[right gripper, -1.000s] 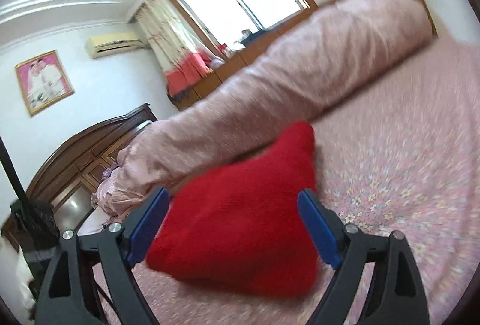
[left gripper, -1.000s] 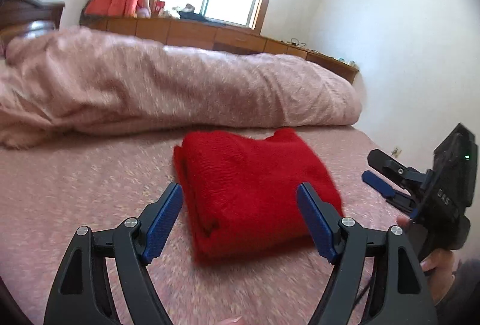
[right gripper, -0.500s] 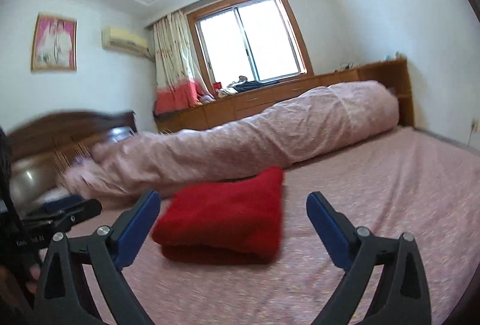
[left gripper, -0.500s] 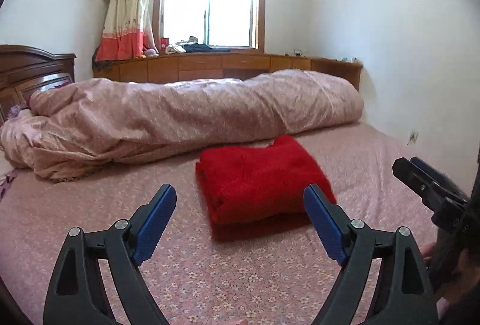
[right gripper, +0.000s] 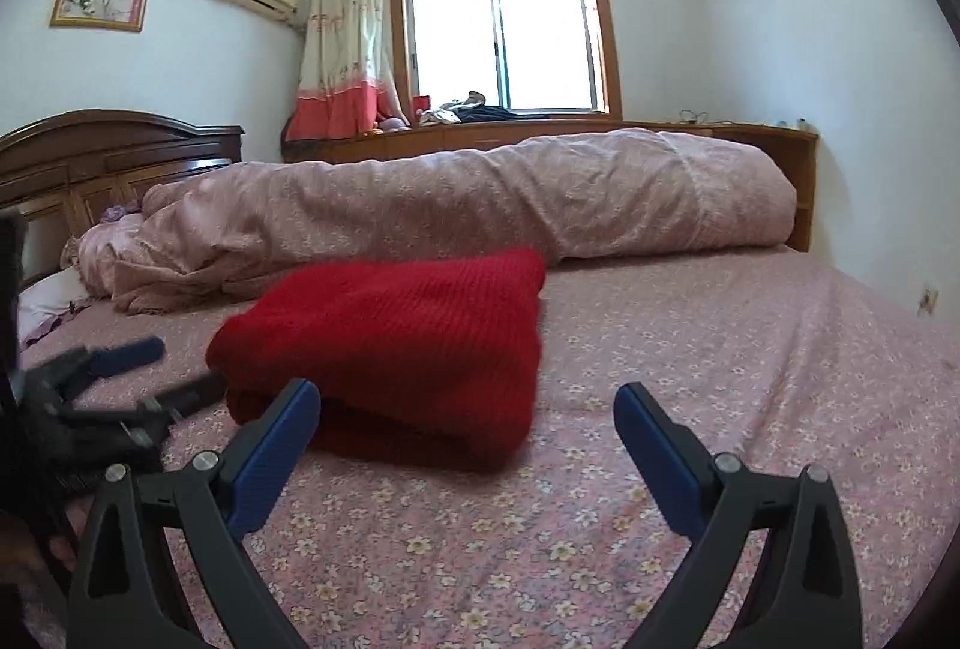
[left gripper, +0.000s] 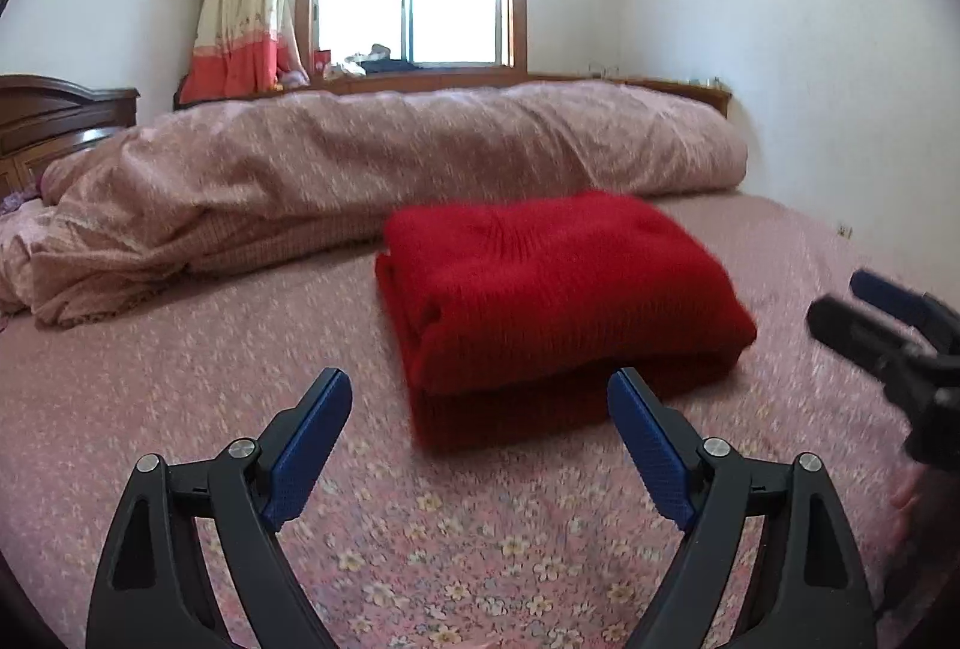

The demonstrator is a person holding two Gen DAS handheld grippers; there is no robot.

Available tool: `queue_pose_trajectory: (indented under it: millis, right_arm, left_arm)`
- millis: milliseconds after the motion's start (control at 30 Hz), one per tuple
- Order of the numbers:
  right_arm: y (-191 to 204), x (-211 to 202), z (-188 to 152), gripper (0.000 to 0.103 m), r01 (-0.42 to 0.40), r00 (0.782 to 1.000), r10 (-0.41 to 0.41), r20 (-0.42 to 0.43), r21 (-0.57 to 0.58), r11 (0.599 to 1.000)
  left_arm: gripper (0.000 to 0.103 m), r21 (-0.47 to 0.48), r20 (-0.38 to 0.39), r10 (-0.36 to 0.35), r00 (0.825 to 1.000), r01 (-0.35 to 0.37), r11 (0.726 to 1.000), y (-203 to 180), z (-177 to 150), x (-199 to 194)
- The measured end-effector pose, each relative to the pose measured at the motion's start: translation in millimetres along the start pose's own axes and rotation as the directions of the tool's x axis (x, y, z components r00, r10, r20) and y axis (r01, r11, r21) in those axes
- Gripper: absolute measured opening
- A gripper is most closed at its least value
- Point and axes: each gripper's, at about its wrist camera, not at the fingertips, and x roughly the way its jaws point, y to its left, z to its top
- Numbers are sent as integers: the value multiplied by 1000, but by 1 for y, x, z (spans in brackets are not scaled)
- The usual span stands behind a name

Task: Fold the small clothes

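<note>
1. The red knitted sweater [left gripper: 558, 301] sits in the middle of the left wrist picture. It lies folded into a thick, neat block on the bed [left gripper: 180, 409].
2. In the right wrist picture the same sweater [right gripper: 390, 349] is a bit left of the middle, with its folded edge facing the camera.
3. The left gripper [left gripper: 479, 445] is at the bottom of its picture. Its jaws are wide open and hold nothing. The sweater is just past the blue tips, not touching them.
4. The right gripper [right gripper: 468, 445] is at the bottom of its picture. Its jaws are wide open too, and hold nothing.
5. The rolled-up pink quilt [left gripper: 390, 163] lies behind the sweater, across the middle of the picture.
6. I think the folding of this sweater is done, because it looks flat and tidy and nobody is holding it.
7. I think the next move is one of two things: pat the block flat, or look for another small piece of clothing to fold. I can't see another one on the bed here.
8. If the sweater needs moving, both grippers should pinch the thick folded edge so the layers stay together.
</note>
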Motion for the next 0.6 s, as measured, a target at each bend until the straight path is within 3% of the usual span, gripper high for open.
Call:
queue_pose_trajectory:
  millis: [167, 600]
  right_arm:
    - [-5, -1, -2, 101, -9, 1000, 9, 11, 24, 1000]
    - [4, 3, -3, 101, -11, 1000, 11, -6, -21, 1000]
  left_arm:
    - [94, -31, 29, -19, 999, 20, 999, 7, -2, -5]
    - [96, -24, 23, -25, 999, 26, 999, 7, -3, -3]
